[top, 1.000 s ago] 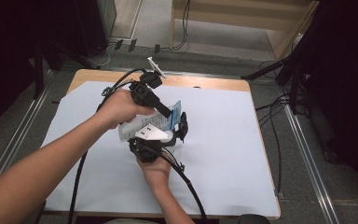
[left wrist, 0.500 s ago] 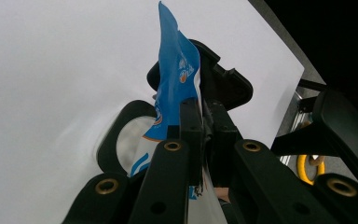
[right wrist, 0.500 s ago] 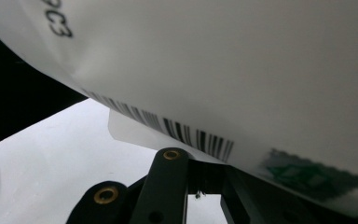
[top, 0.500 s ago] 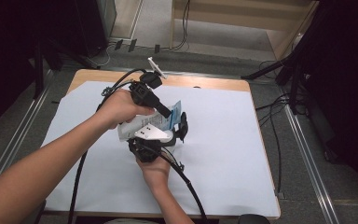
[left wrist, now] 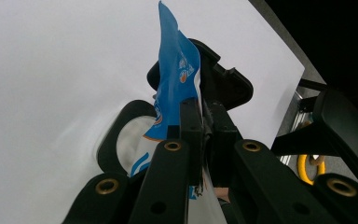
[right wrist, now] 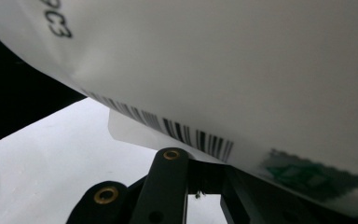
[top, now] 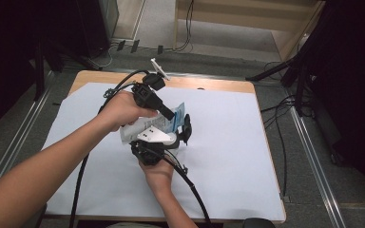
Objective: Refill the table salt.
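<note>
A blue-and-white plastic pouch (top: 141,127) is held above the middle of the white-covered table (top: 233,147) by both grippers. My left gripper (top: 173,116) comes in from the upper left and is shut on the pouch's blue edge (left wrist: 175,84). In the left gripper view its jaws (left wrist: 200,122) are pressed together on the film. My right gripper (top: 186,129), with its grey plate, sits just below and is shut on the pouch too. The pouch's white back with a barcode (right wrist: 214,70) hangs over the right gripper (right wrist: 205,179). The right gripper (left wrist: 224,84) shows black behind the pouch.
Black cables (top: 190,185) trail from both grippers toward the table's near edge. The wooden tabletop edge (top: 209,84) shows at the back. Beyond it are a wooden shelf unit (top: 247,19), floor cables and dark stands (top: 294,71) on the right.
</note>
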